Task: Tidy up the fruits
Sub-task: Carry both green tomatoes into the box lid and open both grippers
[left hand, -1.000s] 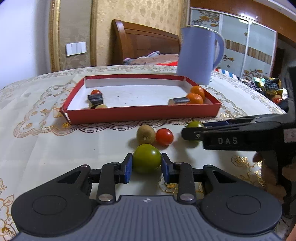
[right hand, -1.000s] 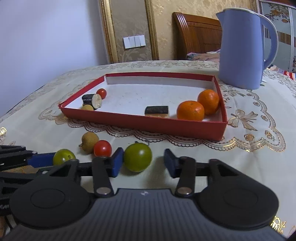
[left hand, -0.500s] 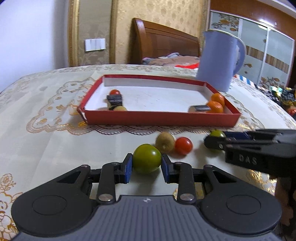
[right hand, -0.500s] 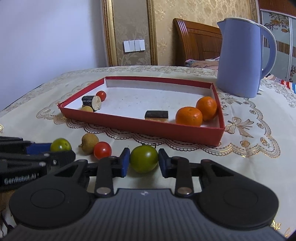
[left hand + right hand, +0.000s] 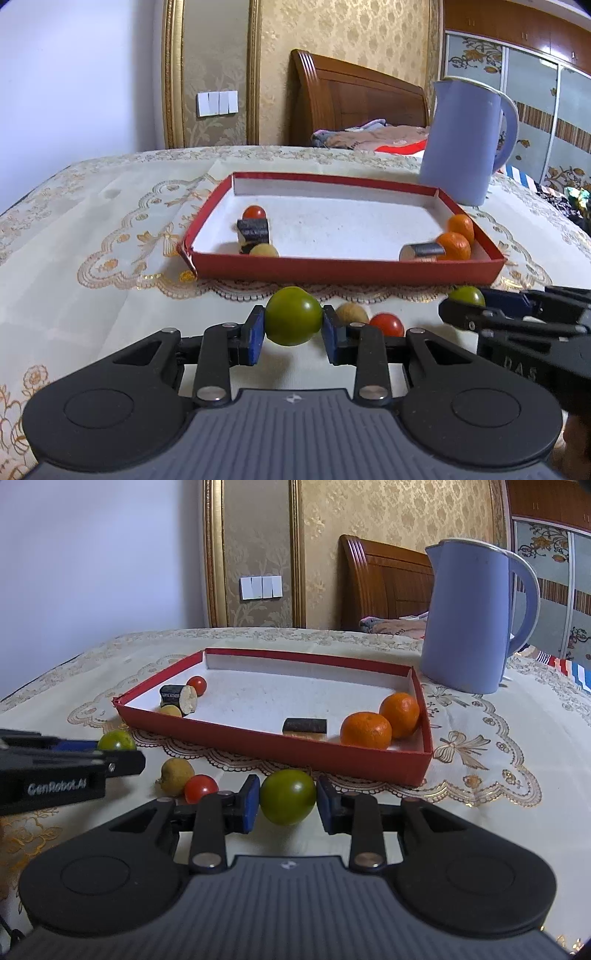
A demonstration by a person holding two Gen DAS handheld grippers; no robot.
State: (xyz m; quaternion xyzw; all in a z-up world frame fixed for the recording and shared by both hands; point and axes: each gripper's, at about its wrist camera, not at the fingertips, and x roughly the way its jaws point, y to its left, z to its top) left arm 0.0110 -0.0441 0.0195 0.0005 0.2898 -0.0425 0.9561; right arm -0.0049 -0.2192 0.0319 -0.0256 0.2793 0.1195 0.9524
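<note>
Fruits lay split between a red tray (image 5: 343, 266) and the lace-covered tabletop (image 5: 92, 240), with two of them in grips just in front of the tray's near wall. The left gripper (image 5: 293, 322) had its blue-padded fingers (image 5: 255, 334) clamped on the first green fruit (image 5: 293, 315). The right gripper (image 5: 286, 801) had its fingers (image 5: 249, 806) clamped on the second green fruit (image 5: 288, 796).

Between the two grippers sat a tan fruit (image 5: 177, 781) and a cherry tomato (image 5: 200, 788), touching or nearly so. The tray wall stood between all four fruits and the tray floor. Inside, two oranges (image 5: 365, 734) rested in the right corner beside a dark block (image 5: 304, 728). A dark cut cylinder (image 5: 179, 699), a second tomato (image 5: 196, 685) and a second tan fruit (image 5: 170, 710) occupied the left corner. A blue jug (image 5: 465, 627) stood behind the tray.

From the left wrist, a finger covered part of the loose tan fruit and tomato. The right gripper ran off the frame edge there, with only the top of its fruit showing. Whether either green fruit had left the cloth could not be told.

A second earlier the right fingers stood apart around their fruit. The left grip was unchanged.
</note>
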